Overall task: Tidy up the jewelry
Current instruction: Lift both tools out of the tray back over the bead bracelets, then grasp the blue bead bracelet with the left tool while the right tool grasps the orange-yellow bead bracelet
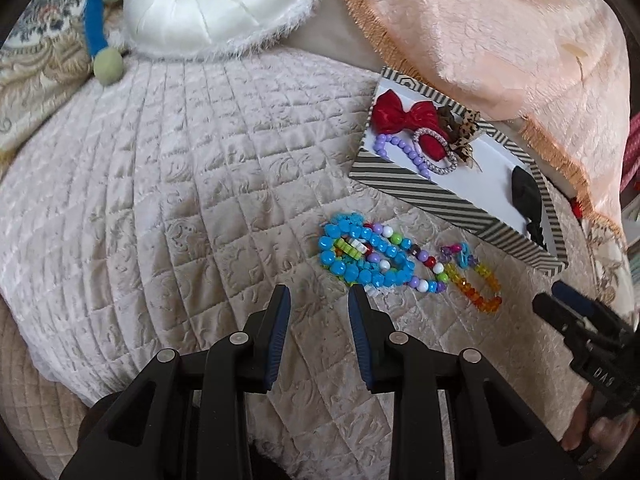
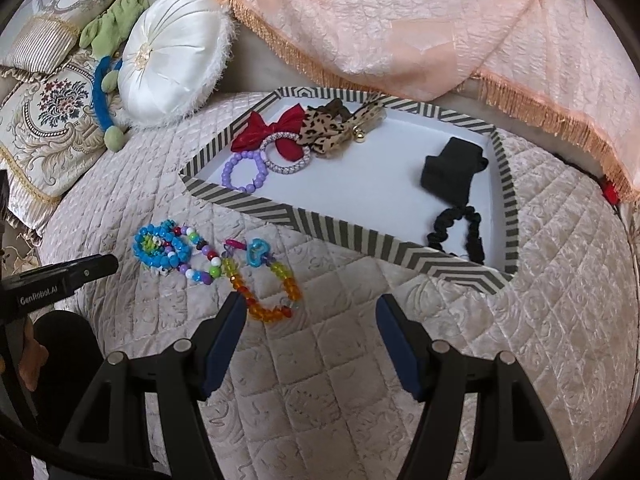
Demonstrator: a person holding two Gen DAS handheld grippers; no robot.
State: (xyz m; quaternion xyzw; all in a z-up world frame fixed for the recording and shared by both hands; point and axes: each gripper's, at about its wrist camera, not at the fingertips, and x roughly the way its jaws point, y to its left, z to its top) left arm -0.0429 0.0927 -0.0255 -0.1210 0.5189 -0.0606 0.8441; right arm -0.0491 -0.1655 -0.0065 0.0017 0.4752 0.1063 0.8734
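Beaded bracelets point(image 2: 216, 260) tangled on quilt at 10 o'clock of right gripper point(image 2: 310, 312), jaws wide, empty; left gripper point(image 1: 318, 298) half-open, empty; striped tray point(image 2: 360, 236) beyond; risk: strands snag, dragging neighbours.

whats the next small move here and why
Probably ease the left gripper forward and down onto the blue bead bracelet. Its jaws are open and empty just short of it, and the bracelets lie on the quilt, outside the striped box that already holds the purple bracelet.
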